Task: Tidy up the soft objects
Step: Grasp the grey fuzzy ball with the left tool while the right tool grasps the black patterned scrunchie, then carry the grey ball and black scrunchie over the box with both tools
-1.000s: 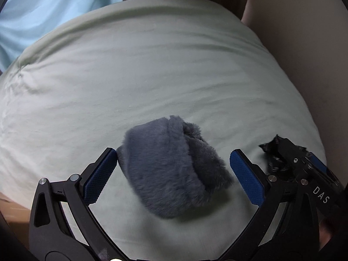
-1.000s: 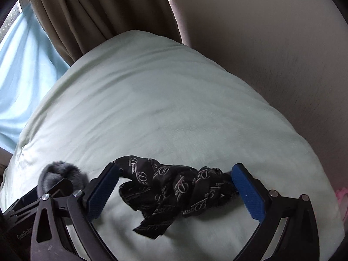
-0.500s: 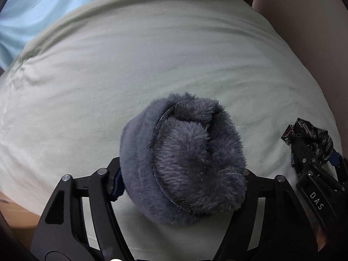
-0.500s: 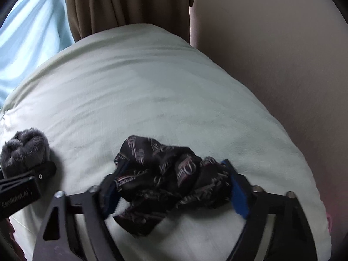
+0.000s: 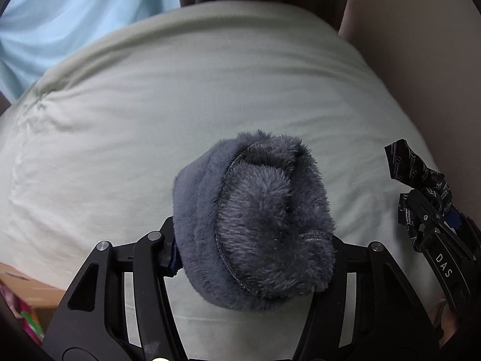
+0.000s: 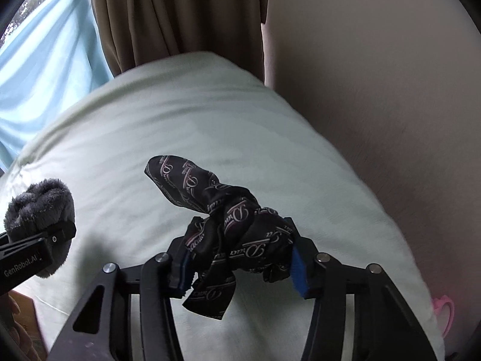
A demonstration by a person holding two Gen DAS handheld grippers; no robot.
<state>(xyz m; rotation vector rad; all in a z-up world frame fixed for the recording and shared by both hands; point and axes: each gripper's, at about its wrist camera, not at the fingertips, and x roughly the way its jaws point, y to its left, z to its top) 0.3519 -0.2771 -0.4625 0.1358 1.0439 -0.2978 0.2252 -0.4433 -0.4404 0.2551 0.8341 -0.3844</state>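
A: Closing on the grey fuzzy hat point(image 5: 255, 219), the left gripper point(image 5: 255, 258) pinches it between its fingers, clear of the pale green bed point(image 5: 150, 120).

B: Right gripper point(image 6: 240, 258)?

A: Fingers closing on the black patterned scarf point(image 6: 228, 219), bunched between the blue pads. Hat sits at its 9 o'clock; brown curtain point(image 6: 180, 15) at 12.

Dim, soft window light; fisheye-warped edges, slight motion blur.

A pale green bed point(image 5: 168, 114), its sheet softly wrinkled, set against a beige wall point(image 6: 375, 90) and brown curtain point(image 6: 180, 15). At its right edge, something pink point(image 6: 443, 316), only partly visible.
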